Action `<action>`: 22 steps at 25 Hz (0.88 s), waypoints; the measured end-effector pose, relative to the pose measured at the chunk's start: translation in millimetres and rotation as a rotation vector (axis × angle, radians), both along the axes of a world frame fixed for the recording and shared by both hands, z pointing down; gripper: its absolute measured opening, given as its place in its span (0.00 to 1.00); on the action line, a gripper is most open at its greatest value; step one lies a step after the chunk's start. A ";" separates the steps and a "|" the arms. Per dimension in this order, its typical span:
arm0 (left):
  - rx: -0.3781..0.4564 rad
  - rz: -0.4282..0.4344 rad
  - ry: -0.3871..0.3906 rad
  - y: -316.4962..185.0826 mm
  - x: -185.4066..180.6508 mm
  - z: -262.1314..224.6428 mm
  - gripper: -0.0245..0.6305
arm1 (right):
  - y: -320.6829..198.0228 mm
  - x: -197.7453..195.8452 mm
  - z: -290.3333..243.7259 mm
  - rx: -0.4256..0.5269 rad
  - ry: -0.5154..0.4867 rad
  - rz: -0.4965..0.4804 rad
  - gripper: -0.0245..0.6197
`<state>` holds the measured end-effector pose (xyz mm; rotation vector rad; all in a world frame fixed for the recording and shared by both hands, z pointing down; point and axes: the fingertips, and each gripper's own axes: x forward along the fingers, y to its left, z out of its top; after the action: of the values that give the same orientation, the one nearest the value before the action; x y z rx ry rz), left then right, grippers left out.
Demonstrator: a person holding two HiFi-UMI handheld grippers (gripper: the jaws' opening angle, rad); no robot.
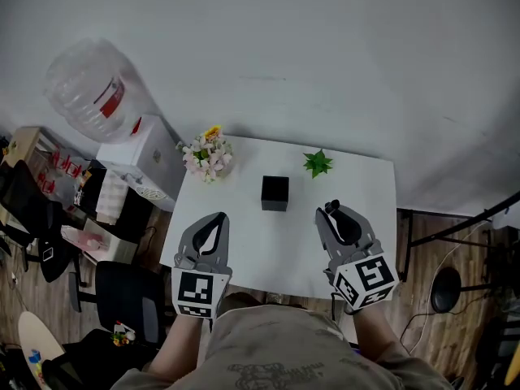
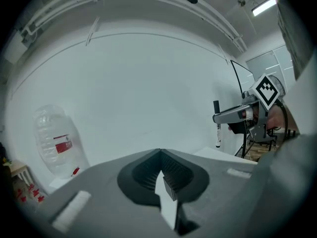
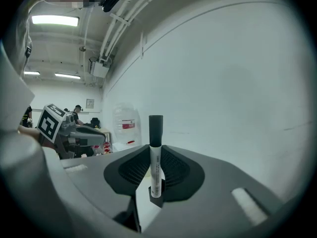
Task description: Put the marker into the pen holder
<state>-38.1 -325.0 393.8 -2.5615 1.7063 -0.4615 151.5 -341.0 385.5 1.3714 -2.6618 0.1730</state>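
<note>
A black cube-shaped pen holder (image 1: 275, 192) stands mid-table on the white table (image 1: 366, 185). My right gripper (image 1: 332, 211) is shut on a marker (image 3: 156, 165), which stands upright between the jaws with its black cap up. It hovers over the table to the right of the holder and a little nearer to me. The left gripper view shows the marker (image 2: 217, 129) hanging from that gripper. My left gripper (image 1: 220, 216) is to the left of the holder, over the table's near part. Its jaws meet at the tips with nothing in them. The holder (image 2: 169, 188) shows through the gap behind the tips.
A pot of pale flowers (image 1: 208, 156) sits at the table's far left corner and a small green plant (image 1: 318, 162) at the far middle. A water dispenser with a large bottle (image 1: 91, 88) stands left of the table. Black chairs (image 1: 122, 291) and clutter fill the floor at left.
</note>
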 end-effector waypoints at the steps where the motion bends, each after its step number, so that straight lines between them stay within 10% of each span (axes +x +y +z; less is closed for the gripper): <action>1: 0.000 0.000 -0.002 -0.9 1.6 -0.6 0.04 | -1.5 0.6 0.1 -0.001 -0.003 -0.002 0.19; 22: -0.020 0.056 -0.033 -14.2 -15.1 -4.4 0.04 | -9.2 -11.2 15.1 -0.066 0.000 0.056 0.19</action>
<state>-53.1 -339.2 389.4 -2.5923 1.6233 -0.5184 140.3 -350.2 400.6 1.4262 -2.5943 0.2640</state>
